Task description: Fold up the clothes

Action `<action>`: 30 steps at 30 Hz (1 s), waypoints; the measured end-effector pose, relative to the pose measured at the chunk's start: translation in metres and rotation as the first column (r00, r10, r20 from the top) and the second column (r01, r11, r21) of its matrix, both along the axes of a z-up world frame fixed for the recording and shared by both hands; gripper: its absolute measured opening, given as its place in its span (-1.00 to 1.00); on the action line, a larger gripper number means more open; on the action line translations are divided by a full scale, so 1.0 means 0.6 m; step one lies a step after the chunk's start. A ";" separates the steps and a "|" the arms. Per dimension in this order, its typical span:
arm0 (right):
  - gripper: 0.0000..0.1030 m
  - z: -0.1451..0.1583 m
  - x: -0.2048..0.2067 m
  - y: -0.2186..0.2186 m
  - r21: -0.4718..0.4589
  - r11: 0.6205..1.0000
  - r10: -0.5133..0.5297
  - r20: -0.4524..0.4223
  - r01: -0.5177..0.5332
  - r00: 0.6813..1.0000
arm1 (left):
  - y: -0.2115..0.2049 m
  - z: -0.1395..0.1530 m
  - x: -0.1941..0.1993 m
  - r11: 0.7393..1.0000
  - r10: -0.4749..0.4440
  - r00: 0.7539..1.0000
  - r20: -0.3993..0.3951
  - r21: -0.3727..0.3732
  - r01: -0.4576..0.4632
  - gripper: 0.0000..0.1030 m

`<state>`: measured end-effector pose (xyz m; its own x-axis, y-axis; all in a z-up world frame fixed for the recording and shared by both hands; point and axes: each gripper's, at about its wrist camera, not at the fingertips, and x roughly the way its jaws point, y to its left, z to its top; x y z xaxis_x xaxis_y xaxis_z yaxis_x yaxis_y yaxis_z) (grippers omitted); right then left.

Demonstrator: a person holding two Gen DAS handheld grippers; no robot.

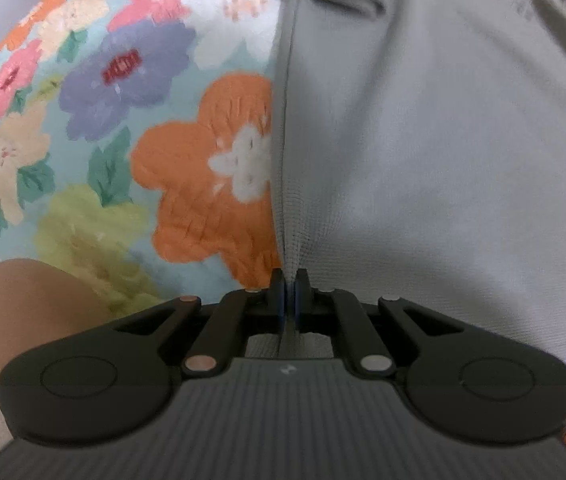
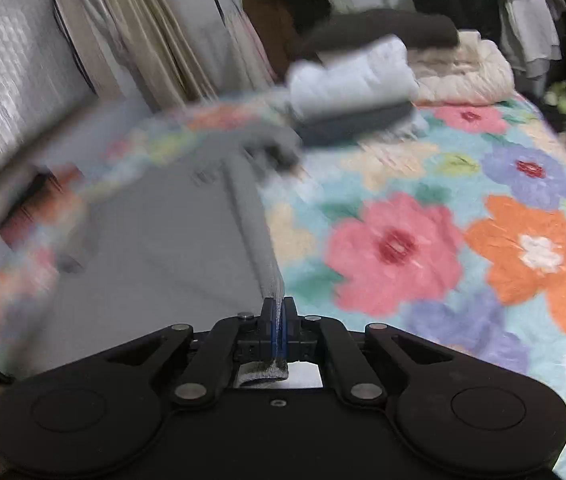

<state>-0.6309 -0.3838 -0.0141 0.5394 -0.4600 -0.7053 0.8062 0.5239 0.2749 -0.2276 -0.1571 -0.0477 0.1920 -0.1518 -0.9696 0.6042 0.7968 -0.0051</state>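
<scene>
A grey knit garment [image 1: 423, 152] lies spread over a flowered bedspread [image 1: 131, 128]. My left gripper [image 1: 290, 276] is shut on its ribbed edge, and the cloth runs up and away from the pads. In the right wrist view the same grey garment [image 2: 155, 248] covers the left half of the picture. There my right gripper [image 2: 280, 304] is shut on a ribbed grey band, a scrap of which sticks out behind the pads. The band stretches taut away from the fingers toward the far end of the bed.
Folded clothes [image 2: 355, 84] in white, grey and dark cloth are stacked at the far end of the flowered bedspread [image 2: 463, 208], with a cream quilt [image 2: 471, 68] behind them. Curtains [image 2: 143, 32] hang at the back left. A bare knee [image 1: 23, 320] shows at the lower left.
</scene>
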 end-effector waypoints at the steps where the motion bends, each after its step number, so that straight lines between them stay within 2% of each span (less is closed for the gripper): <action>1: -0.94 -0.026 -0.005 -0.008 0.043 0.999 -0.027 -0.027 0.029 0.999 | -0.002 -0.015 0.002 1.000 -0.008 1.000 -0.013 0.007 0.008 -0.93; 3: -0.95 -0.067 -0.012 -0.013 0.078 0.995 -0.053 -0.074 0.058 0.996 | -0.003 -0.031 -0.004 1.000 -0.019 1.000 -0.010 0.006 0.019 -0.93; 5: -0.95 -0.092 -0.004 -0.015 0.087 0.995 -0.034 -0.119 0.045 0.992 | -0.005 -0.038 -0.007 0.999 -0.042 0.999 0.003 0.005 0.042 -0.89; 8: -0.93 -0.103 0.019 -0.020 0.073 0.997 0.019 -0.194 -0.005 0.981 | -0.006 -0.027 -0.002 0.999 -0.052 0.999 -0.012 0.001 0.052 -0.87; 10: -0.87 -0.093 0.028 -0.027 0.060 0.998 0.031 -0.248 -0.016 0.968 | 0.000 -0.002 0.005 0.998 -0.047 0.999 -0.004 -0.038 0.047 -0.78; 11: -0.80 -0.087 0.025 -0.029 0.060 0.998 0.021 -0.273 -0.005 0.962 | 0.003 0.015 0.008 0.996 -0.049 0.999 0.009 -0.068 0.050 -0.72; 12: -0.58 -0.081 0.021 -0.032 0.064 0.998 0.012 -0.295 0.007 0.955 | 0.009 0.037 0.012 0.992 -0.048 0.998 0.034 -0.113 0.051 -0.51; 13: -0.27 -0.073 0.017 -0.037 0.075 0.997 -0.004 -0.306 0.028 0.952 | 0.016 0.059 0.018 0.985 -0.039 0.997 0.067 -0.165 0.049 -0.21; 14: -0.09 -0.062 0.014 -0.045 0.084 0.995 -0.025 -0.304 0.052 0.952 | 0.023 0.079 0.025 0.975 -0.025 0.994 0.103 -0.216 0.047 0.04; 15: 0.12 -0.048 0.014 -0.050 0.078 0.995 -0.040 -0.287 0.065 0.957 | 0.029 0.096 0.031 0.966 -0.010 0.990 0.144 -0.254 0.046 0.10; 18: 0.13 0.010 0.047 -0.058 0.016 1.000 -0.008 -0.191 0.012 0.982 | 0.024 0.124 0.061 0.954 0.004 0.966 0.260 -0.292 0.075 0.11; 20: 0.14 0.044 0.100 -0.063 -0.017 0.996 0.085 -0.103 -0.087 0.991 | 0.011 0.128 0.085 0.942 -0.006 0.954 0.299 -0.319 0.106 0.11; 22: 0.14 0.069 0.170 -0.065 -0.042 0.977 0.209 -0.036 -0.210 0.977 | -0.018 0.119 0.114 0.930 -0.019 0.948 0.317 -0.344 0.133 0.12; 24: 0.14 0.097 0.265 -0.065 -0.078 0.925 0.373 -0.011 -0.372 0.928 | -0.055 0.105 0.144 0.917 -0.037 0.942 0.334 -0.363 0.165 0.16; 26: 0.14 0.130 0.363 -0.067 -0.081 0.852 0.518 -0.007 -0.517 0.855 | -0.090 0.093 0.179 0.910 -0.031 0.931 0.363 -0.374 0.177 0.17; 28: 0.14 0.163 0.456 -0.069 -0.019 0.758 0.651 -0.032 -0.652 0.758 | -0.108 0.083 0.227 0.901 0.048 0.909 0.413 -0.410 0.139 0.25; 29: 0.14 0.179 0.502 -0.069 0.016 0.703 0.711 -0.042 -0.711 0.702 | -0.113 0.074 0.259 0.895 0.082 0.913 0.399 -0.433 0.108 0.33; 30: 0.14 0.191 0.547 -0.068 0.060 0.649 0.761 -0.079 -0.758 0.644 | -0.115 0.064 0.292 0.886 0.103 0.934 0.342 -0.459 0.070 0.44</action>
<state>-0.3029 -0.4246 0.1005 0.6278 0.0966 -0.7724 0.1491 0.9590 0.2411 -0.0521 -0.2264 -0.0095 0.5081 -0.5537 -0.6597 0.6220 0.7657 -0.1637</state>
